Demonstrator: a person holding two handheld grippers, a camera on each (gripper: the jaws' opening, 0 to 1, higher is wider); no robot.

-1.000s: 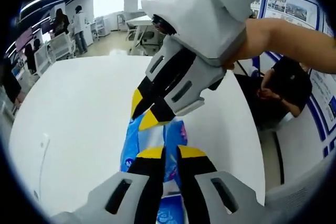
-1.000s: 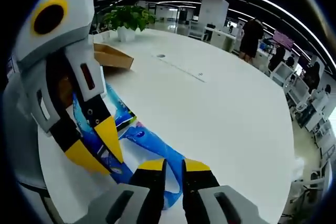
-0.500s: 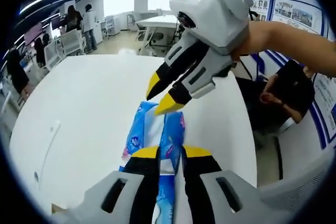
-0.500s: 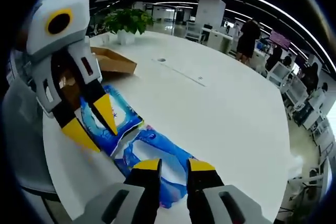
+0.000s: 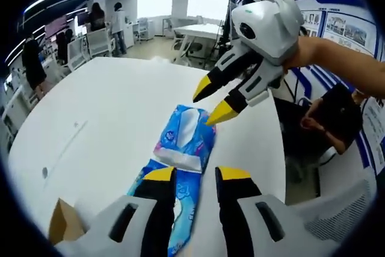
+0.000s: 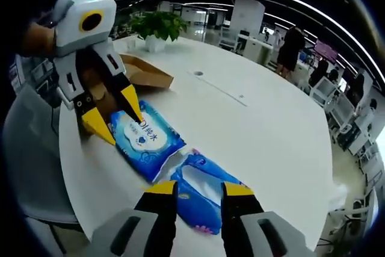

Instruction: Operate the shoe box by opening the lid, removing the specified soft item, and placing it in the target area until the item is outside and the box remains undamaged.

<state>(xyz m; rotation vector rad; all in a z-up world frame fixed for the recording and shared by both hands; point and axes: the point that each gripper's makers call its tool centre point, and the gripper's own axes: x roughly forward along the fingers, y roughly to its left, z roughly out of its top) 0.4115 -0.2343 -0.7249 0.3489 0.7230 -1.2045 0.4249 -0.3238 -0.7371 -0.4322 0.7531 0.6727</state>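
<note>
Two blue soft packs lie end to end on the white table [image 5: 102, 106]. The tissue pack [image 5: 185, 135] with a white slit rests flat beyond my left gripper [image 5: 197, 176], which stands open above the wipes pack [image 5: 175, 209]. My right gripper [image 5: 212, 103] reaches in from the upper right, open, its tips just above the tissue pack's far end. In the right gripper view, my right gripper [image 6: 198, 189] is open over the tissue pack [image 6: 201, 192]. There the wipes pack [image 6: 143, 139] lies by the open left gripper [image 6: 115, 121]. The brown cardboard shoe box [image 6: 144, 73] sits behind.
A corner of the cardboard box [image 5: 63, 233] shows at lower left. A potted plant [image 6: 157, 27] stands at the table's far end. A person sits beside the table edge [image 5: 328, 109], and others stand among desks [image 6: 289, 46]. A grey chair [image 6: 30, 167] is close by.
Both grippers have opened and let go of the packs, which now lie flat on the table. Both grippers have drawn back and apart from each other.
</note>
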